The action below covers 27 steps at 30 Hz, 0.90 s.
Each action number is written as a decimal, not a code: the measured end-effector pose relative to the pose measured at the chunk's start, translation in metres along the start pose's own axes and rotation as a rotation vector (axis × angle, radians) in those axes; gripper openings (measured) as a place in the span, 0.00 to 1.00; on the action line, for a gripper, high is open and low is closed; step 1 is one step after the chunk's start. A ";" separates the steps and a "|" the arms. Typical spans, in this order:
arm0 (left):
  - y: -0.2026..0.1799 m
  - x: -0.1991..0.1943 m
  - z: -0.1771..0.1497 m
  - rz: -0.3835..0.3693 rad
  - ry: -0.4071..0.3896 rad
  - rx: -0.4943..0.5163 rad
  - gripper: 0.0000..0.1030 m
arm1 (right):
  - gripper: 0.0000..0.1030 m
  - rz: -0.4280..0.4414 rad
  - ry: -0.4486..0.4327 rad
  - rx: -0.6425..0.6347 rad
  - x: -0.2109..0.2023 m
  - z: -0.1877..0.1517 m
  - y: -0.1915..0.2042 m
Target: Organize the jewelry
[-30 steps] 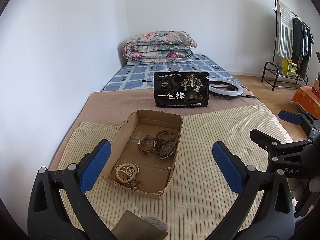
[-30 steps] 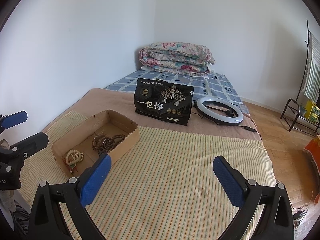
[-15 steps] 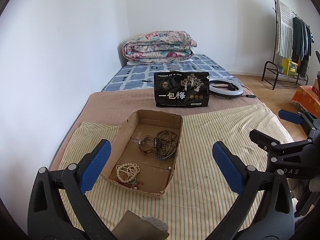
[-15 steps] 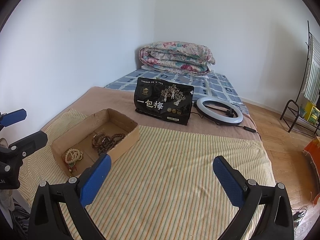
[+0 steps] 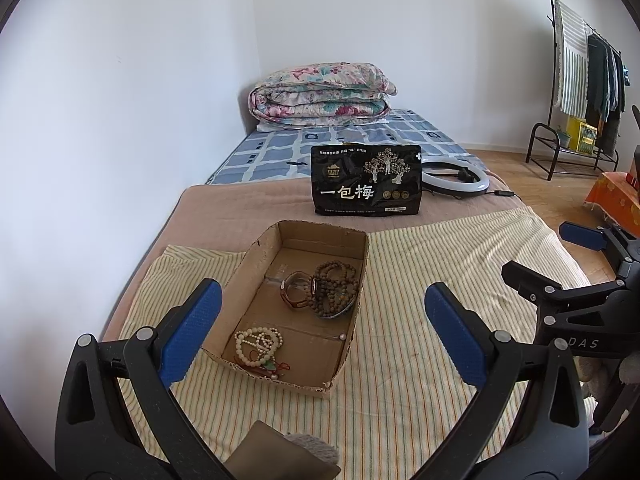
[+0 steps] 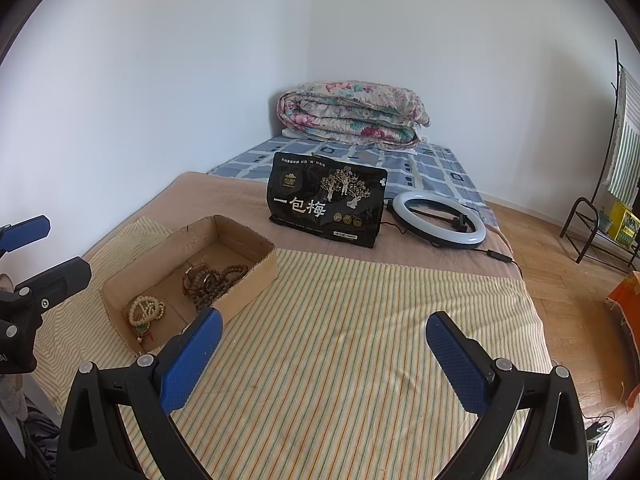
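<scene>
Left wrist view: the left tool point(image 5: 318, 322) is spread wide and holds nothing. The cardboard box point(image 5: 256, 254) lies on the bed directly ahead of it, its near end between the blue pads, its long axis running away toward the black bag point(image 5: 366, 180). Inside the box, pale beads point(image 5: 259, 342) lie at the near end; a bangle point(image 5: 296, 294) and dark beads point(image 5: 336, 288) touch one another mid-box.

Right wrist view: the right tool point(image 6: 322, 354) is likewise wide open and empty, aimed at bare striped sheet point(image 6: 380, 320). The box sits off to its left. In my judgement the left tool is nearer the box and better aligned.
</scene>
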<state>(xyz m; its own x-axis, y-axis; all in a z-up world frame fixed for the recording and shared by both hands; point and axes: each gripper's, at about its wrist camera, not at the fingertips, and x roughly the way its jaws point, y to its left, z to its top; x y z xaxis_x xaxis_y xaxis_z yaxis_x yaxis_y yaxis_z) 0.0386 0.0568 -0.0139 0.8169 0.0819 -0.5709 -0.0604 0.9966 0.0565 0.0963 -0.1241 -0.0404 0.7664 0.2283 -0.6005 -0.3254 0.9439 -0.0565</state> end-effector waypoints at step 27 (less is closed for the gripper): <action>0.005 -0.001 -0.002 0.018 -0.007 0.008 1.00 | 1.00 0.003 0.013 0.002 0.003 -0.003 -0.002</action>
<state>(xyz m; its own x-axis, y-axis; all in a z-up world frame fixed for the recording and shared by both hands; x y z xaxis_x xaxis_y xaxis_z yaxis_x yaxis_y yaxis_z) 0.0364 0.0618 -0.0144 0.8198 0.0997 -0.5639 -0.0704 0.9948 0.0735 0.0973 -0.1256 -0.0445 0.7580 0.2277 -0.6113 -0.3265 0.9437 -0.0533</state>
